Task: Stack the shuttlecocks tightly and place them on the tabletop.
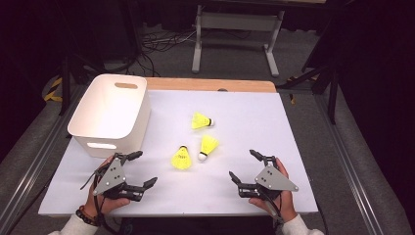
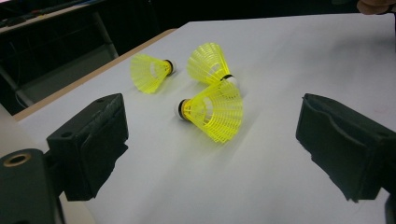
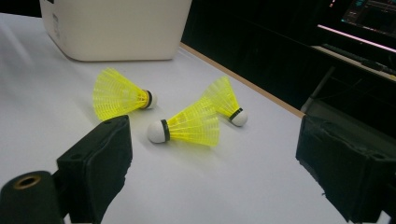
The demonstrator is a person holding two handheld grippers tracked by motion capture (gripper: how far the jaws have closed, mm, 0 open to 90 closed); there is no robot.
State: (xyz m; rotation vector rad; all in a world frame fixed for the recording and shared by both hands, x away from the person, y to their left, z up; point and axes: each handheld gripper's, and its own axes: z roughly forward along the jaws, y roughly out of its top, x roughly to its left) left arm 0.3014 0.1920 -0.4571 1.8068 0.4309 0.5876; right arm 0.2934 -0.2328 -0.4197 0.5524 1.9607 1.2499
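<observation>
We are holding both tongs spread wide and empty above the white tabletop [image 1: 244, 127]. The left tongs [image 1: 138, 169] are sitting just in front of the white basket [image 1: 111, 113], and the right tongs [image 1: 243, 166] are hovering well apart from them. Three yellow shuttlecocks are lying between and beyond the two tongs: the nearest shuttlecock [image 1: 182, 158] beside the left tongs, the middle shuttlecock [image 1: 207, 146] close to it, and the far shuttlecock [image 1: 201, 121] farther out.
</observation>
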